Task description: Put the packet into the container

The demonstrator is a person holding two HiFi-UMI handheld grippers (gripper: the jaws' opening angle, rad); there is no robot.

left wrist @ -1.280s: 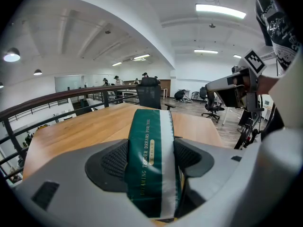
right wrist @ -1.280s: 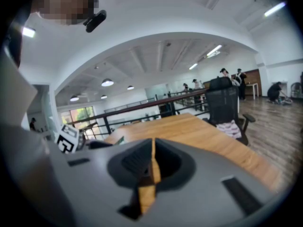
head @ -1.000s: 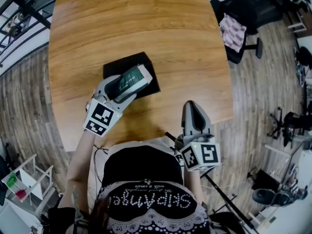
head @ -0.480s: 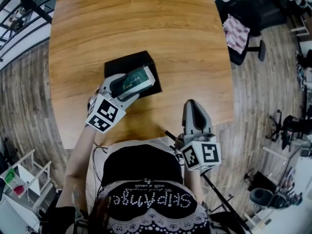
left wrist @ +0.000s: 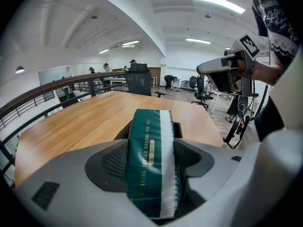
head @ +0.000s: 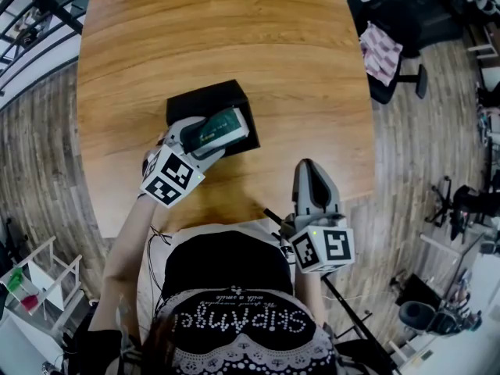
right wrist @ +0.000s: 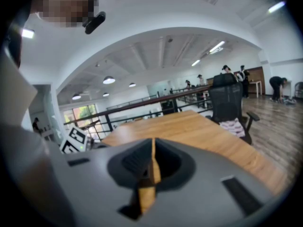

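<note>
A green packet [head: 219,126] with a white stripe is gripped between the jaws of my left gripper [head: 211,133], which is shut on it. It hangs over the near right part of the black container [head: 201,101] on the wooden table [head: 219,30]. In the left gripper view the packet [left wrist: 150,160] fills the gap between the pads, and the container's dark rim [left wrist: 176,128] shows just behind it. My right gripper [head: 308,172] is shut and empty near the table's front edge, with its jaws [right wrist: 152,161] closed together.
A black office chair with a pink checked cloth [head: 380,51] stands off the table's right side. A railing [head: 31,6] runs along the far left, and a white rack [head: 35,287] stands on the floor at the lower left. The table's front edge lies close to the person's body.
My left gripper has moved slightly forward and to the right with the packet, further over the container. The right gripper has stayed in place.
</note>
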